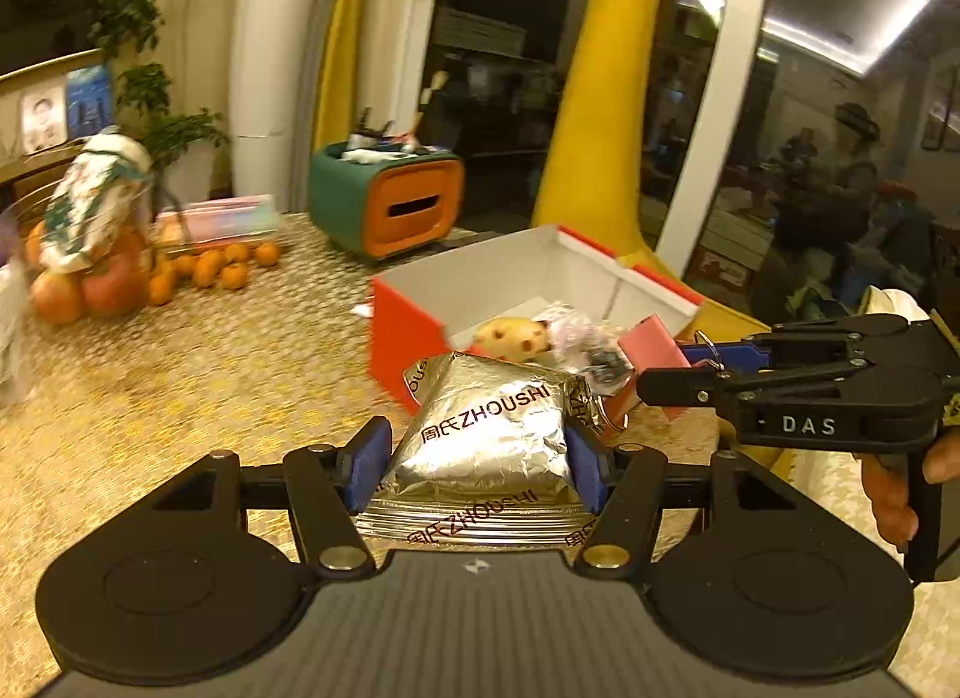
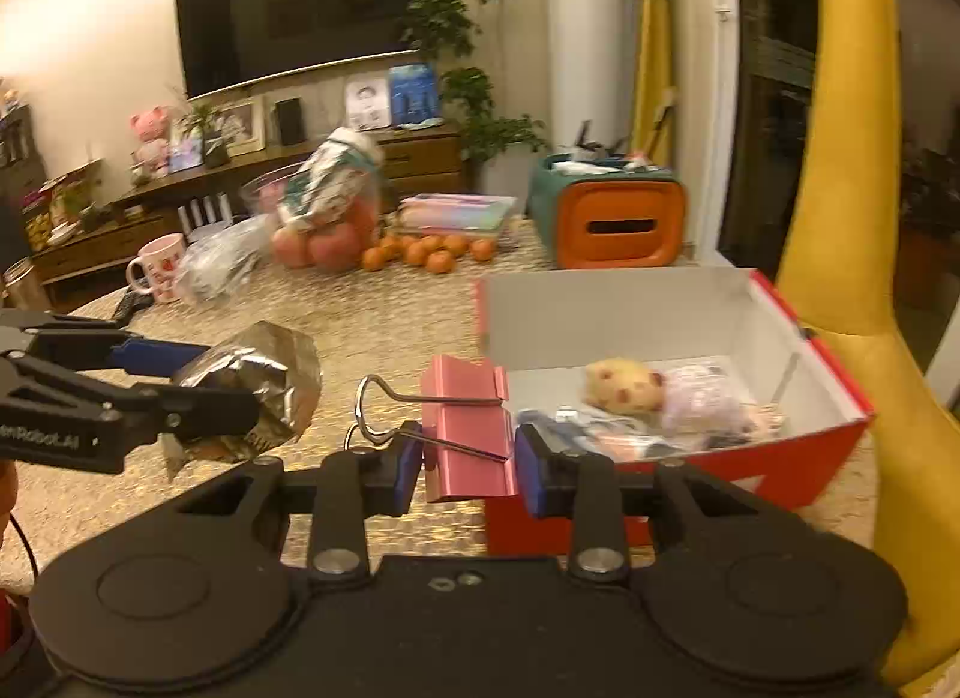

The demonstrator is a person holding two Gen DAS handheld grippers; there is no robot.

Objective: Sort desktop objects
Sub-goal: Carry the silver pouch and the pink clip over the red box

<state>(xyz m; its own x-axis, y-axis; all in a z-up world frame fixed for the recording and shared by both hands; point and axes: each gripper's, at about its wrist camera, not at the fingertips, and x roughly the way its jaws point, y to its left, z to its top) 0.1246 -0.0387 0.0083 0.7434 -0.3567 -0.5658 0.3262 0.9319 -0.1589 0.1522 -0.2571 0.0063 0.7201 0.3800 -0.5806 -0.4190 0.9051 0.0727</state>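
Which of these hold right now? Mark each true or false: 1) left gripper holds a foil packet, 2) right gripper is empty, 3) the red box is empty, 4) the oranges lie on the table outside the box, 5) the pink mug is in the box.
1) True: the left gripper is shut on the foil packet.
2) False: the right gripper is shut on a pink binder clip.
3) False: the red box already holds a yellow toy and some wrapped bits.
4) True: the oranges lie on the table, far side.
5) False: the pink mug stands on the table, far left.
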